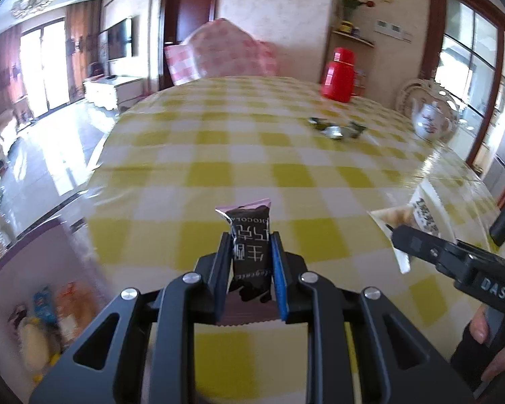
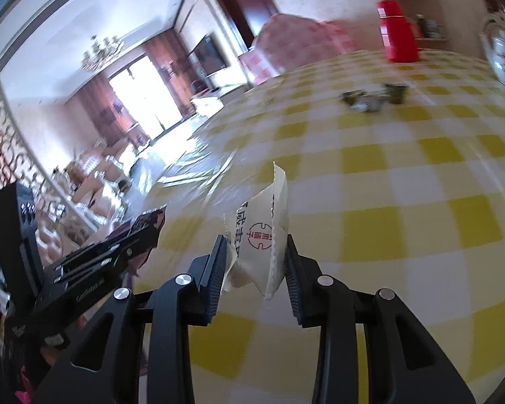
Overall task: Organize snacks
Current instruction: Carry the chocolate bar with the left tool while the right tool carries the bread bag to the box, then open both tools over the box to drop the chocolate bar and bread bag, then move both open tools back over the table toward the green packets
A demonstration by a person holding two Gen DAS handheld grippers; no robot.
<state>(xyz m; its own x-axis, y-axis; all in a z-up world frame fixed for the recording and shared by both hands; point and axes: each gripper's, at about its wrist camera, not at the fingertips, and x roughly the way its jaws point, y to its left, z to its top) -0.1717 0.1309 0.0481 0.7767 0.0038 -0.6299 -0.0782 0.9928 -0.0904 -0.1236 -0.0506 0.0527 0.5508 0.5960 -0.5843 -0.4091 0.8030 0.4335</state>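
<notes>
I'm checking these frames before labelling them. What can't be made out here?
- Small wrapped sweets mid-table: too small and blurred to identify in both views.
- Dark chocolate packet in the left tongs: sides hidden by the pads.
- White snack packet in the right tongs: print partly folded.
- Snack box, left view: blurred.
</notes>
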